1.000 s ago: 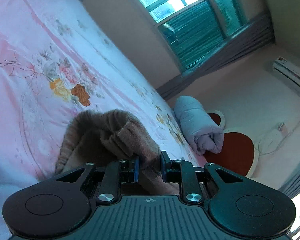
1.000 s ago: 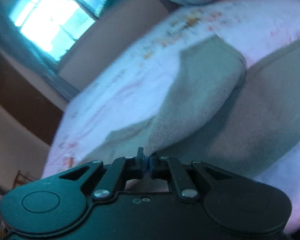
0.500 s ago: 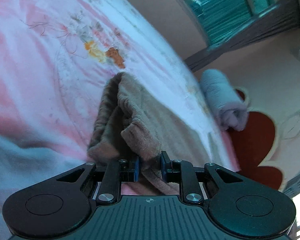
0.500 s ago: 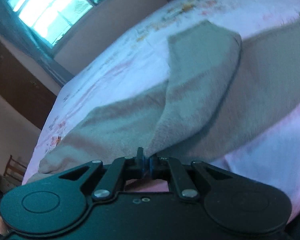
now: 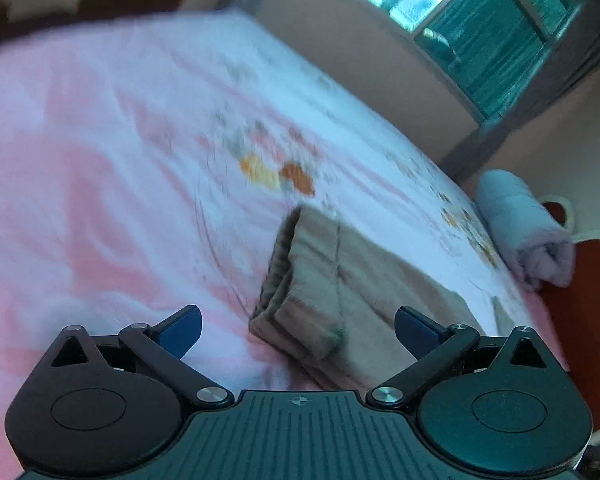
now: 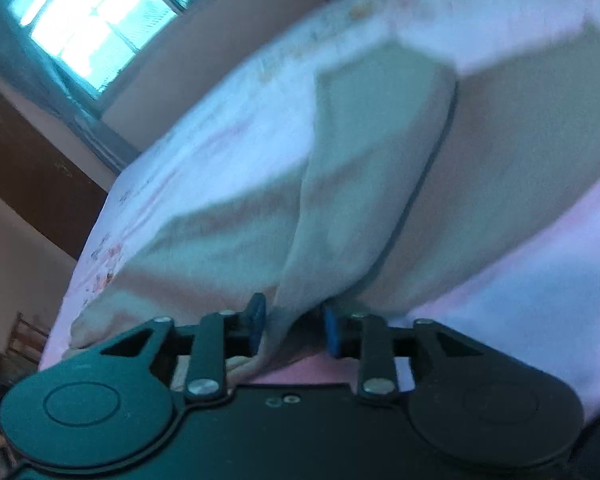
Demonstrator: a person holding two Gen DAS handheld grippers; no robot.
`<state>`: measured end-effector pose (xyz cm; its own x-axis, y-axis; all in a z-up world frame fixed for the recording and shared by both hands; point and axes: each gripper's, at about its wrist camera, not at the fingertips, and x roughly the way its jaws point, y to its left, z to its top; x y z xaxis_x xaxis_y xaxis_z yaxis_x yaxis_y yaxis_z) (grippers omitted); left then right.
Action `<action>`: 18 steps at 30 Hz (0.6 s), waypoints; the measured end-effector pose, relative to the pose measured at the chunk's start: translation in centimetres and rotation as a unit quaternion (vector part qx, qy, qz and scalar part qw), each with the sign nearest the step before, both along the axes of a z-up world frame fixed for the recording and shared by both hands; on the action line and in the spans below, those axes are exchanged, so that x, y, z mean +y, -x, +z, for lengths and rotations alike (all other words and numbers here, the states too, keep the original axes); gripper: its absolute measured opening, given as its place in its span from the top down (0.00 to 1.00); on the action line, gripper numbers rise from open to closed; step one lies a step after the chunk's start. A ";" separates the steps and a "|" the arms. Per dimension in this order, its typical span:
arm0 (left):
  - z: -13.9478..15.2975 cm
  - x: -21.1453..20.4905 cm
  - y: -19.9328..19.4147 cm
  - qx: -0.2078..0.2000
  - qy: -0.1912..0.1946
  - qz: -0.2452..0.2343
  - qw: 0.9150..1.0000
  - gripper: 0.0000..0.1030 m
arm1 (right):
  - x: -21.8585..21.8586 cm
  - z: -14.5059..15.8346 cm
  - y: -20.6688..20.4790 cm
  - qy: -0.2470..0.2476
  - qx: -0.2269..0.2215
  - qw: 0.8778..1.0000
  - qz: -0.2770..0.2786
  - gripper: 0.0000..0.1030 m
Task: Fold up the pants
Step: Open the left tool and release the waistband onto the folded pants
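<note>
Tan pants (image 5: pixel 360 280) lie folded on the pink floral bedsheet (image 5: pixel 100 160), their ribbed waistband end nearest the camera. My left gripper (image 5: pixel 300 326) hangs just above that end with its jaws opening wide and no cloth pressed between the blue pads. In the right wrist view the pants (image 6: pixel 360 160) stretch across the sheet (image 6: pixel 220 152) with one layer folded over another. My right gripper (image 6: pixel 294 326) is low over the near edge. Its jaws are opening, and a fold of the pants stands loose between the pads.
A rolled pale-blue blanket (image 5: pixel 528 236) lies at the bed's far right edge beside a red heart-shaped cushion (image 5: pixel 580 300). Beyond the bed are a wall and a window (image 5: pixel 480 28). On the right wrist view's left side stands a dark wooden panel (image 6: pixel 28 160).
Both grippers were shut on pants cloth and have let go. The left one has opened wide and pulled back, leaving the waistband end on the sheet. The right one sank and opened partway.
</note>
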<state>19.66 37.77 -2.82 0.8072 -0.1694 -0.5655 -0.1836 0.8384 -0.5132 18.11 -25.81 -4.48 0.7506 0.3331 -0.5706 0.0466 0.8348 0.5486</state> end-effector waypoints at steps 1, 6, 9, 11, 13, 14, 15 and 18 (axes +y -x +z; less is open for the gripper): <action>1.0 -1.6 0.6 -0.015 -0.028 0.000 0.999 0.02 | -0.4 0.5 0.4 0.003 -0.010 1.000 0.001 0.77; 2.1 -13.4 -0.6 -0.021 -0.184 -0.020 0.983 0.02 | -2.2 2.6 0.6 0.035 -0.040 0.999 -0.010 0.77; 0.6 -19.5 -2.4 0.005 -0.233 -0.045 0.972 0.02 | -2.1 3.6 -0.7 0.072 -0.050 0.996 0.004 0.77; -0.9 -22.2 -3.6 0.036 -0.261 -0.055 0.963 0.02 | -2.0 4.6 -1.8 0.116 -0.056 0.991 0.028 0.77; -3.5 -23.6 -4.5 0.082 -0.279 -0.052 0.955 0.00 | -1.1 5.3 -3.4 0.162 -0.060 0.984 0.050 0.75; -4.2 -23.6 -4.1 0.070 -0.268 -0.039 0.960 0.00 | -0.6 5.5 -4.6 0.183 -0.059 0.979 0.063 0.75; -4.6 -23.6 -3.9 0.062 -0.265 -0.031 0.962 0.00 | 0.0 5.5 -5.6 0.199 -0.057 0.975 0.075 0.75; -4.7 -24.2 -3.5 0.056 -0.277 -0.020 0.959 0.00 | 2.2 4.8 -9.1 0.244 -0.043 0.963 0.103 0.76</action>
